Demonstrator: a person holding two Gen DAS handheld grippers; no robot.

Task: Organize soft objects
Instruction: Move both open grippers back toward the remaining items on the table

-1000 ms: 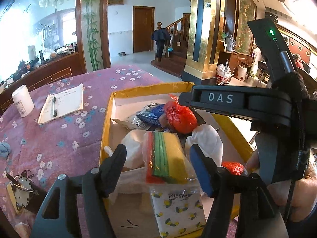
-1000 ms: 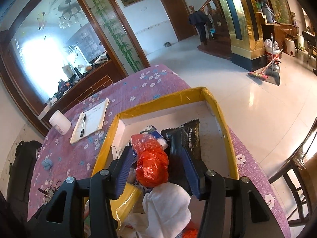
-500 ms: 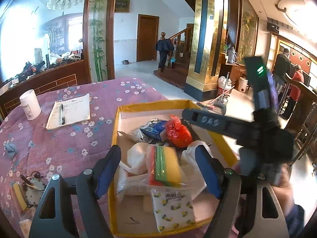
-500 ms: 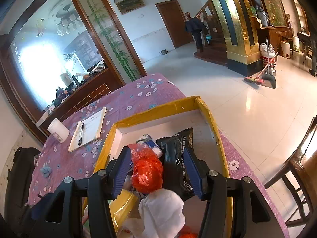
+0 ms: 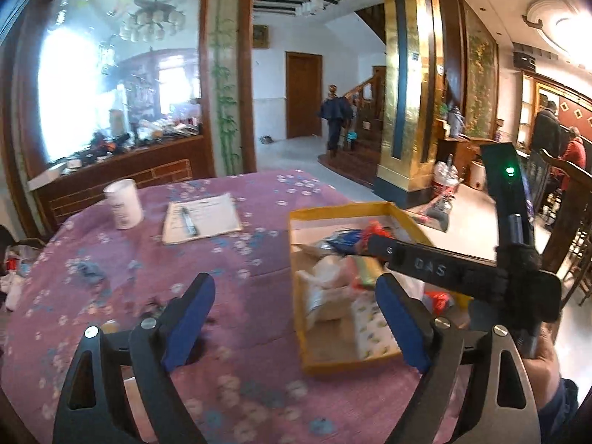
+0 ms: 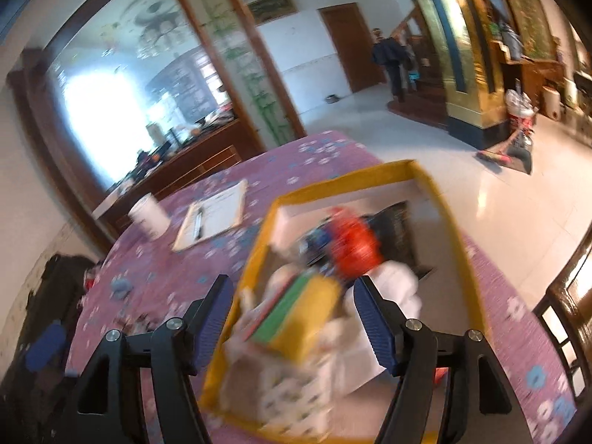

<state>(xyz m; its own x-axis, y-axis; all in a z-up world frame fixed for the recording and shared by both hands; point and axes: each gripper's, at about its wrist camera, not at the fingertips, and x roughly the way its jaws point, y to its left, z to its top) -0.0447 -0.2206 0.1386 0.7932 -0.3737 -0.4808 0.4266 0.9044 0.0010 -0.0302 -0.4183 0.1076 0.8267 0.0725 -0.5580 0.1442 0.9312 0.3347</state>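
L tool (image 5: 294, 327) stood released, jaws wide, nothing between the pads; they had just been opening. It pointed down at bare purple floral cloth on the counter (image 5: 236, 266), w/ the yellow-rimmed box (image 5: 344, 210) off at approx 2 o'clock from it. R tool (image 6: 292, 323) was also released and had just been opening; the box contents showed between its pads but no pad pressed on anything, as far as motion blur allowed.

Soft objs all sat inside the box, heaped toward its near half:
- sponge pack (yellow/green/orange) (image 6: 296, 314), leaning on the pile, approx centre
- orange plastic bag (image 6: 353, 240) at 12 o'clock of the sponges
- white bag or cloth (image 6: 397, 285) at 3 o'clock of the sponges
- lemon-print tissue pack (image 5: 372, 327) nearest the front wall
- black packet (image 6: 397, 225) against the far R side

Judgement: both tools empty and clear of the heap fits a step where items were let go in the box, so the box served as the collecting bin. Heap looked loose, so items prob. settle or slide if nudged.

Off-task, at approx 10–11 o'clock of the box: notepad w/ pen (image 5: 201, 216), white cup (image 5: 123, 203). Small blue item (image 5: 88, 270) on the cloth, too blurred to ID; poss. still to be collected.
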